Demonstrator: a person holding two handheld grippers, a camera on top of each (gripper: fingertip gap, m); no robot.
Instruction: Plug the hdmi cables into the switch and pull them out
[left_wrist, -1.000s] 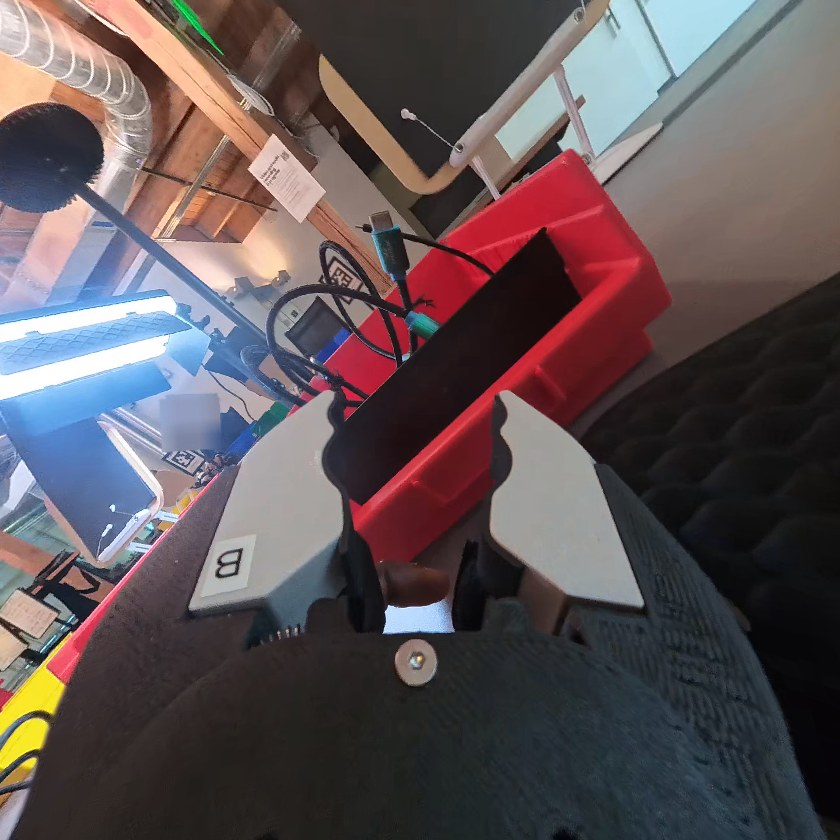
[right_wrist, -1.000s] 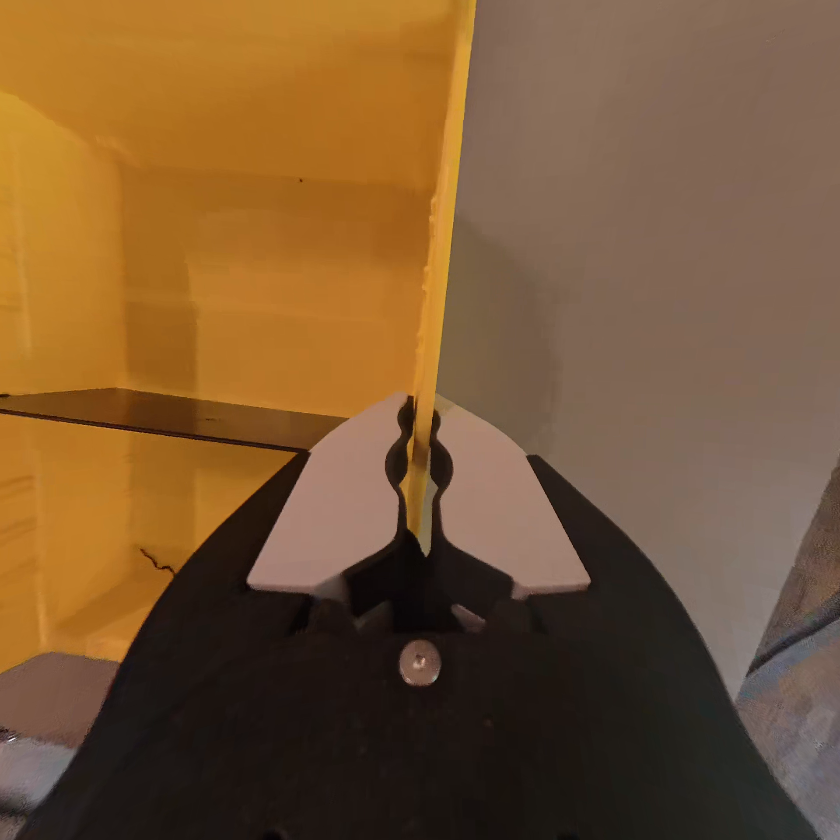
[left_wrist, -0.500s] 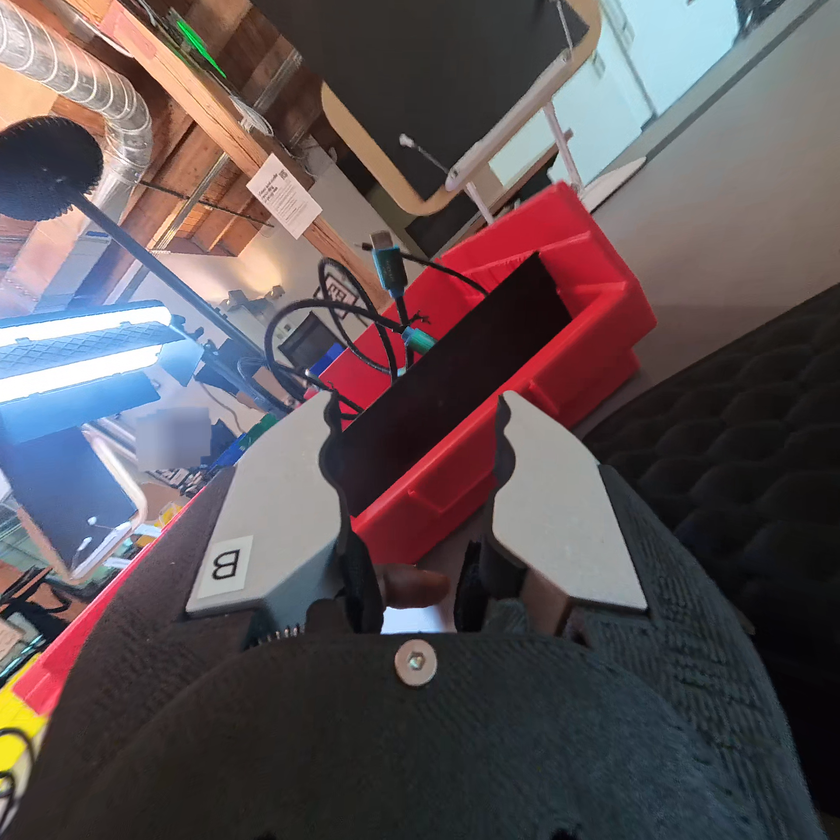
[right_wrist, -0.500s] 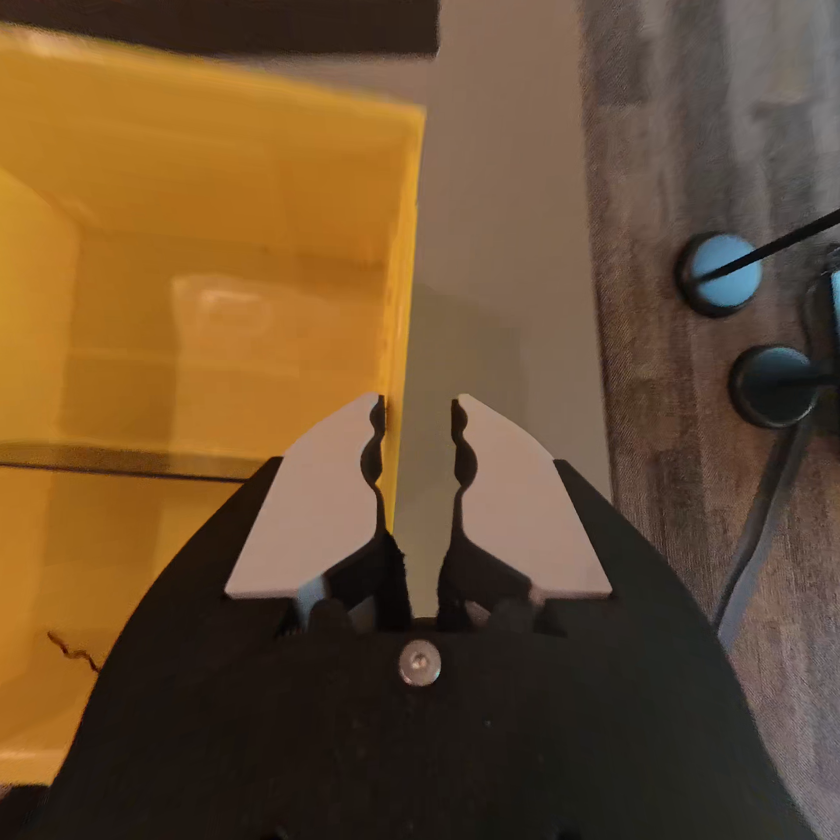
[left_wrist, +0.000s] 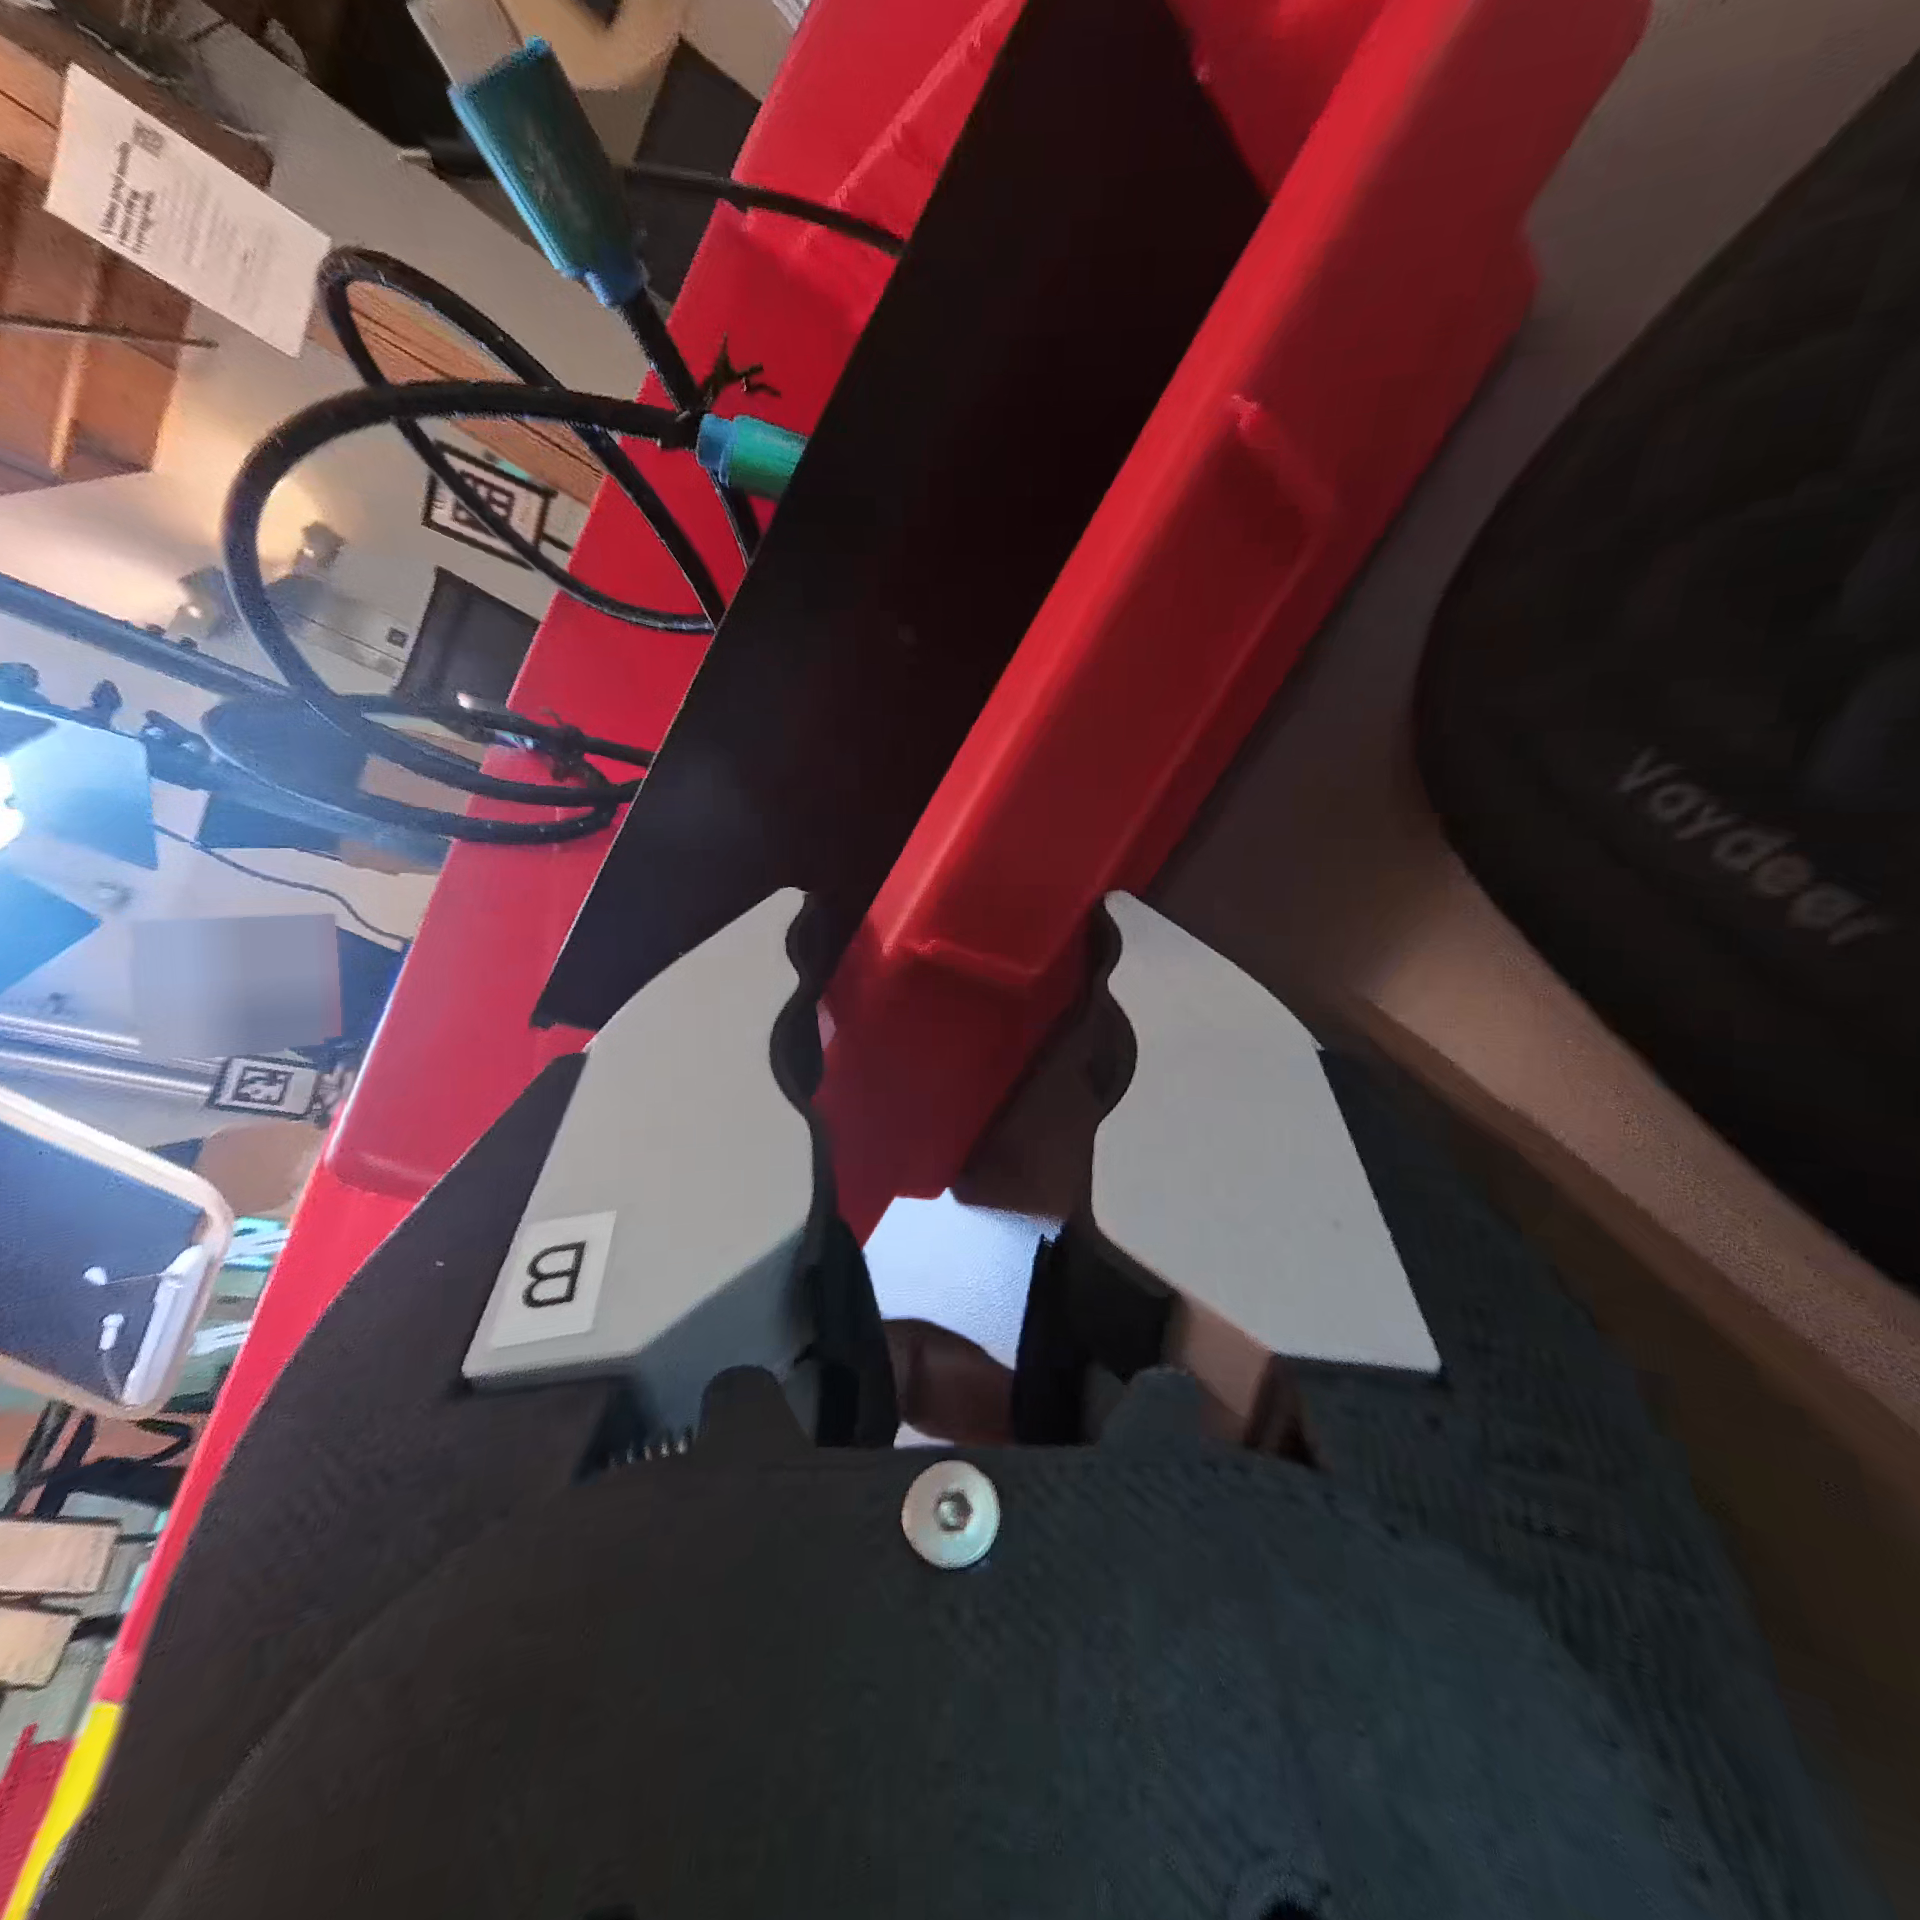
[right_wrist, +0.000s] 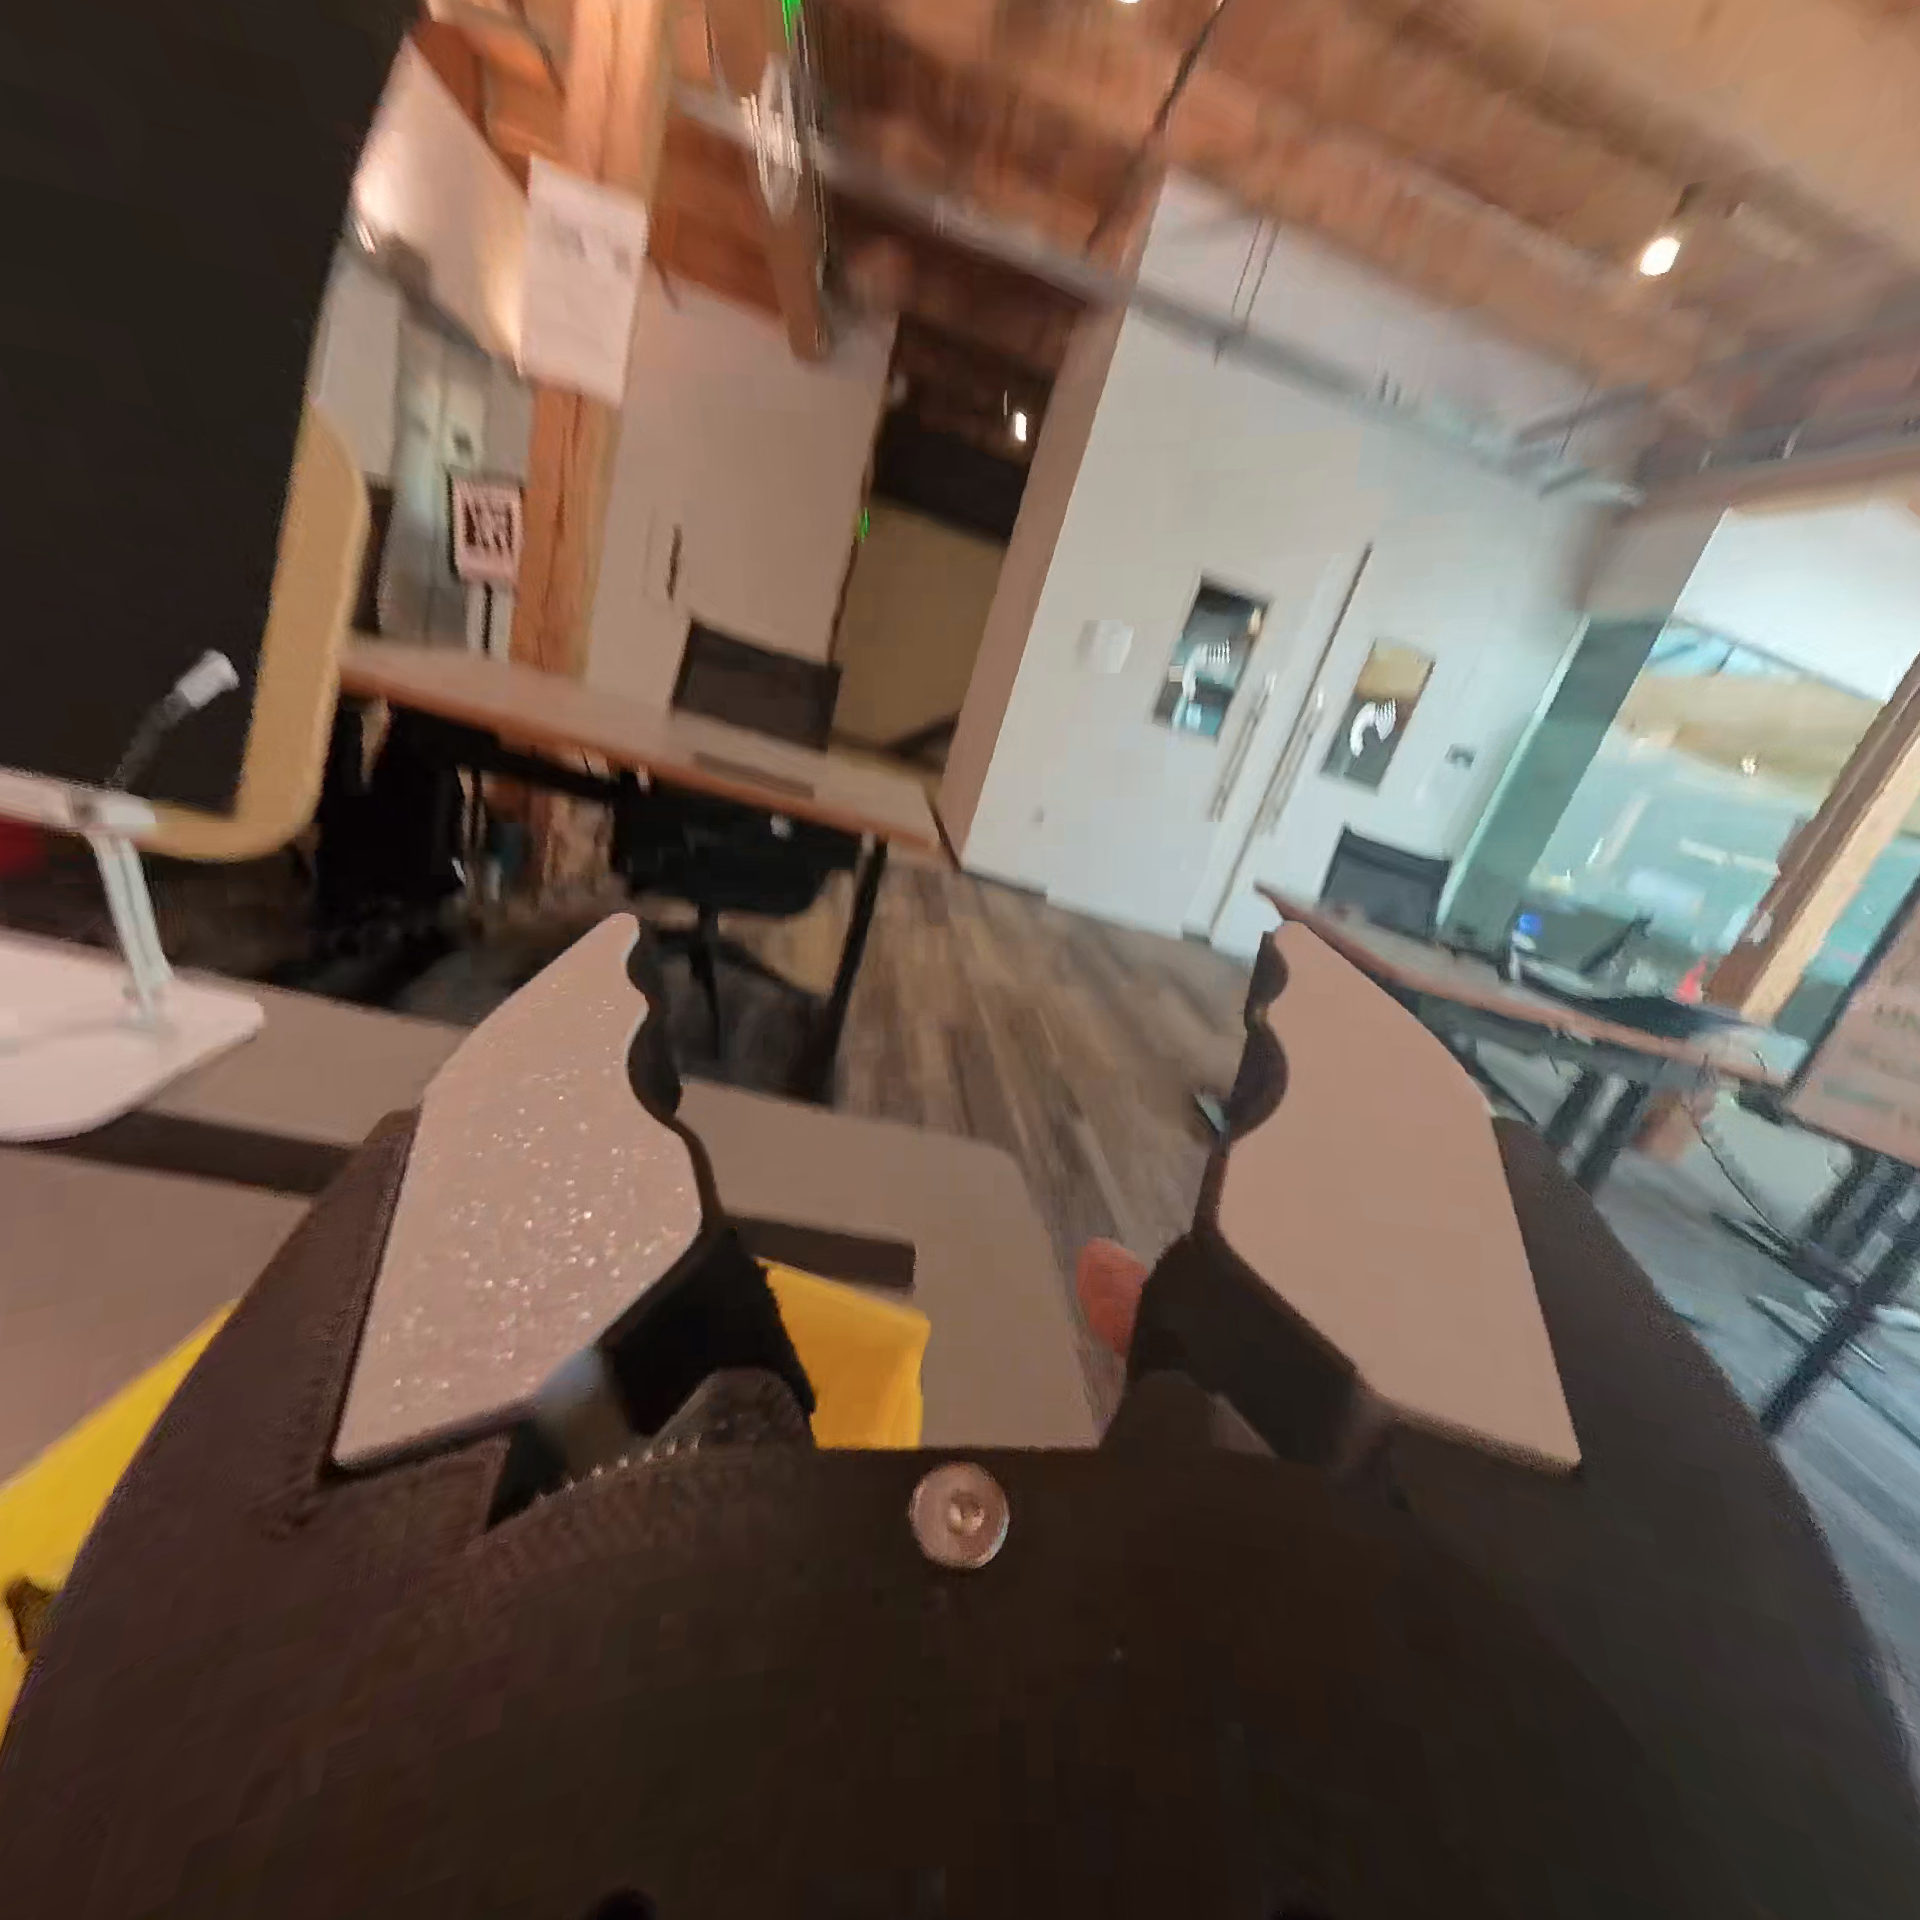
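Observation:
Black HDMI cables (left_wrist: 416, 436) with teal plugs (left_wrist: 551, 156) loop out of a red bin (left_wrist: 1195, 623) that has a black divider (left_wrist: 935, 520). My left gripper (left_wrist: 956, 914) is open, and its jaws straddle the near corner of the bin's rim, close on both sides. My right gripper (right_wrist: 956, 935) is wide open and empty, raised above a yellow bin (right_wrist: 862, 1371) and pointing out into the room. No switch shows in either view.
A black padded mat (left_wrist: 1714, 623) lies on the grey table right of the red bin. In the right wrist view a white stand (right_wrist: 104, 1039) sits at the left on the grey table (right_wrist: 883, 1174). Desks and chairs stand farther off.
My right gripper let go of the yellow bin's wall, opened wide and swung up toward the room. My left gripper moved forward onto the red bin's rim and its jaws narrowed a little.

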